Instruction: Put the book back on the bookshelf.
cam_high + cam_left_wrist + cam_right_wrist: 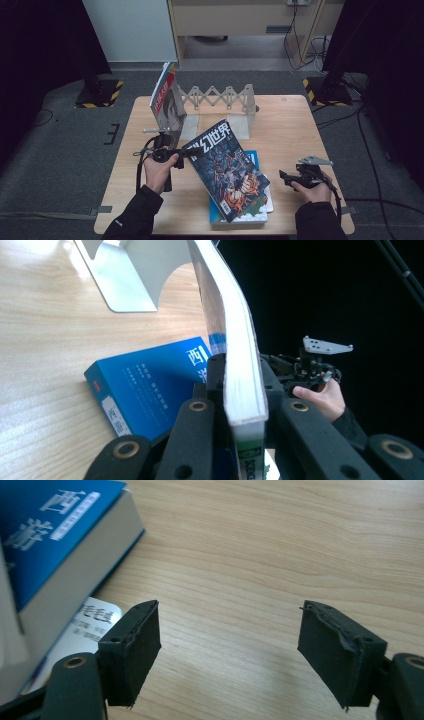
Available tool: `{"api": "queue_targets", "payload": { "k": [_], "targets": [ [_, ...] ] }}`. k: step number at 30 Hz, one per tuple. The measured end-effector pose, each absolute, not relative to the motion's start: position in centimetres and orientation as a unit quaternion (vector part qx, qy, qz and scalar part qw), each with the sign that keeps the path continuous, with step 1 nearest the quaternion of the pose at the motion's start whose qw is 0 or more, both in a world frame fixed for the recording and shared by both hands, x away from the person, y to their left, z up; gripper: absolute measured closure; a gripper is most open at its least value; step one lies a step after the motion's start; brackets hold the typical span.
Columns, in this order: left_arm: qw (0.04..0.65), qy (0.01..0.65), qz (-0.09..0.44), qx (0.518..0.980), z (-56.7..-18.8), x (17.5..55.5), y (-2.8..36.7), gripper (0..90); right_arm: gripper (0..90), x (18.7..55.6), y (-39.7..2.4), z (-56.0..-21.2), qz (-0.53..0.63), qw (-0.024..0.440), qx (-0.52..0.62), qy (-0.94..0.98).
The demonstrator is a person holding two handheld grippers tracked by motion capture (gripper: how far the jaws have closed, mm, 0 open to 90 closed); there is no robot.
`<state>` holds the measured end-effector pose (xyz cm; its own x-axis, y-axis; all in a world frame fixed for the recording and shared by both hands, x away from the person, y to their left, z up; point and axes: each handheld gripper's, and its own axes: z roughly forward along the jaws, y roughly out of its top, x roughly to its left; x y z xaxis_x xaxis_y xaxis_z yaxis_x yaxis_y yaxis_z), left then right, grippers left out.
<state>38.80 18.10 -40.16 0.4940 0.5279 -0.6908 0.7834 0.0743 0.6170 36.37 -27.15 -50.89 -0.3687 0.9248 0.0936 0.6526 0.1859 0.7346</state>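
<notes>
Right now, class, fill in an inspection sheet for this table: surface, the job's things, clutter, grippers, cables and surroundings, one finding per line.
Surface: light wooden table, bare at its right side.
Job's things: dark-covered magazine lifted at a tilt over the blue book, which lies flat on a white book. Another magazine leans in the white folding book rack.
Clutter: nothing seen.
Grippers: left gripper shut on the dark-covered magazine's edge; right gripper open, nothing between its jaws, above bare wood.
Cables: black cable loops from the left gripper; more wires on the floor.
Surroundings: grey carpet, stand bases with yellow-black tape.
</notes>
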Motion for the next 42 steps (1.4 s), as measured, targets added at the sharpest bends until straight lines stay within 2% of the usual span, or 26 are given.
{"api": "queue_targets", "payload": {
  "k": [12, 32, 42],
  "targets": [
    [0.562, 0.467, -0.100, 0.675, -37.2, 38.9, 17.8, 81.8, 23.7, 36.9, -27.9, -51.7, 0.328, 0.187, 0.532, 0.758],
    [0.566, 0.454, 0.048, 0.687, -30.2, 38.8, 19.0, 81.8, 17.7, 37.4, -28.4, -52.8, 0.312, 0.180, 0.537, 0.763],
    [0.571, 0.469, 0.089, 0.668, -28.1, 38.9, 21.4, 81.9, 8.3, 37.4, -28.1, -53.3, 0.311, 0.192, 0.523, 0.770]
  ]
}}
